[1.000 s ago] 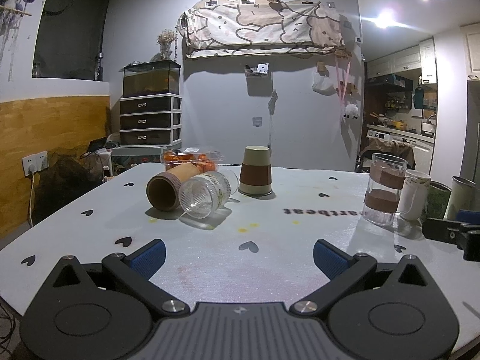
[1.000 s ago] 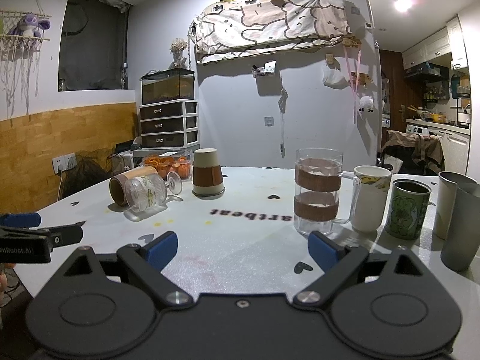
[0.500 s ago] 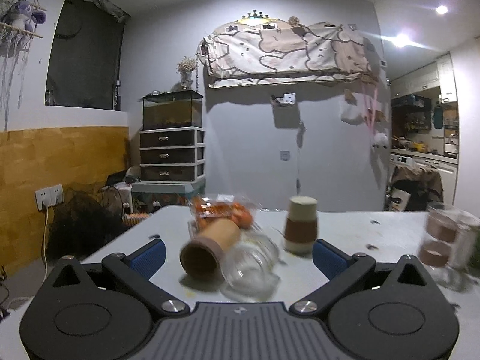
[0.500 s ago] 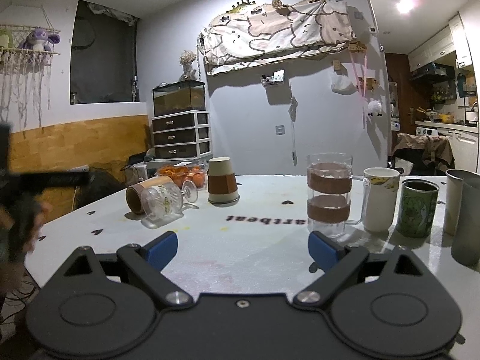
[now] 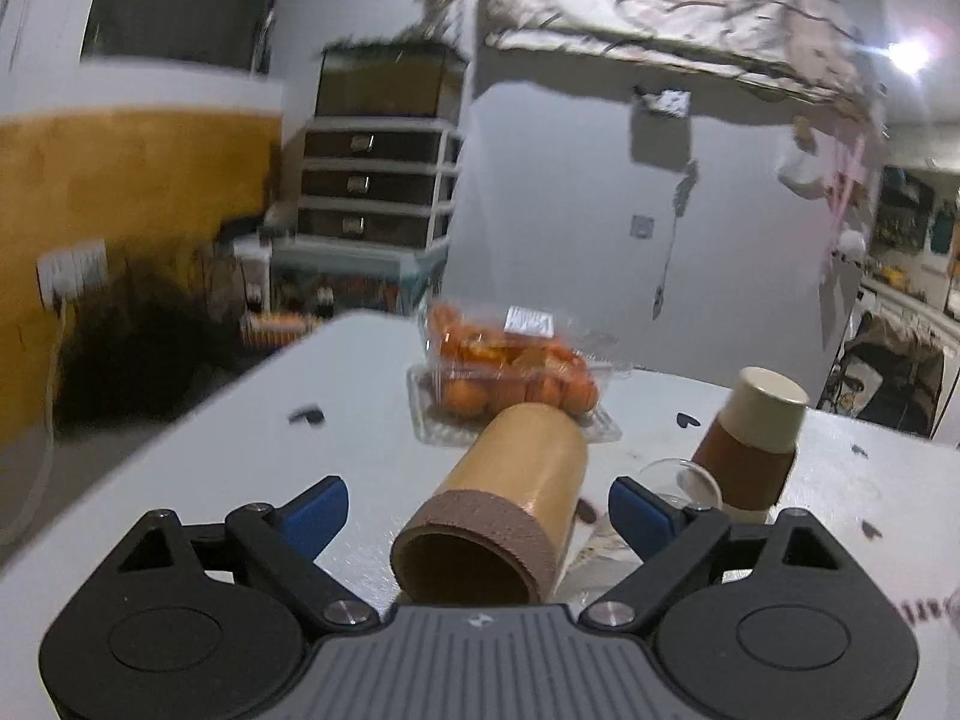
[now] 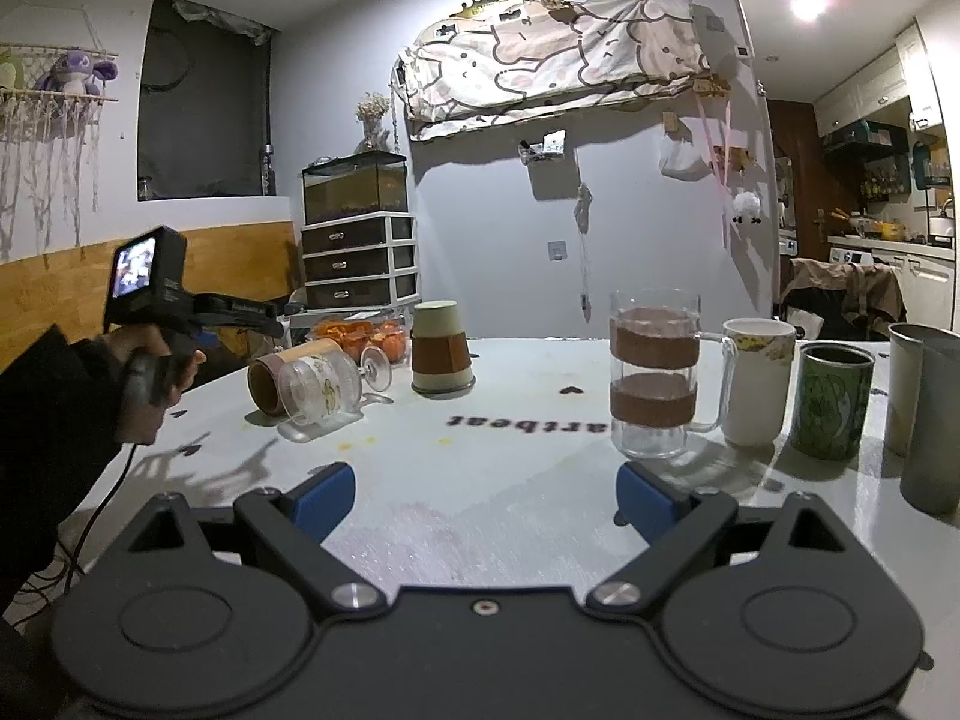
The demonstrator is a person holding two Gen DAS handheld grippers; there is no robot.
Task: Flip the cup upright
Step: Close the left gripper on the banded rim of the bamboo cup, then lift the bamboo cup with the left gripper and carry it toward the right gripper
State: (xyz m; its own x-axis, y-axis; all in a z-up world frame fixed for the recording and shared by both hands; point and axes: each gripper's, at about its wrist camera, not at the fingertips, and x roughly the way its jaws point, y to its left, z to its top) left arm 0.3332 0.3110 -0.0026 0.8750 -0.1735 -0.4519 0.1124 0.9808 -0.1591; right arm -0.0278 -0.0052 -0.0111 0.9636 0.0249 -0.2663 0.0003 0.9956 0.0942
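The tan cup (image 5: 516, 480) lies on its side on the white counter (image 5: 336, 396), its open mouth turned toward the left wrist camera and a brown textured band wrapped around the rim end. In that view it sits between the two blue fingertips of the left hand-held gripper (image 5: 477, 504), whose jaws are spread wide on either side without touching it. From the right wrist view the same cup (image 6: 282, 375) rests near the counter's left edge, with the left hand-held gripper (image 6: 240, 315) held just above and behind it in a person's hand (image 6: 156, 366).

Touching the cup's side is a clear stemmed glass (image 6: 327, 387), also tipped over, its foot pointing toward an inverted paper cup (image 6: 441, 348) that stands rim-down with a brown sleeve. Behind these is a clear plastic box of small oranges (image 5: 510, 372).

Farther right on the counter stand a clear glass mug (image 6: 654, 381) with two brown bands, a white mug (image 6: 756, 381), a green patterned cup (image 6: 831, 399) and a grey metal tumbler (image 6: 930, 414), all upright in a row.

The right hand-held gripper (image 6: 483, 498) hovers low over the bare near part of the counter, jaws released and wide apart, holding nothing. Mirrored lettering (image 6: 528, 420) is printed on the counter ahead of it.
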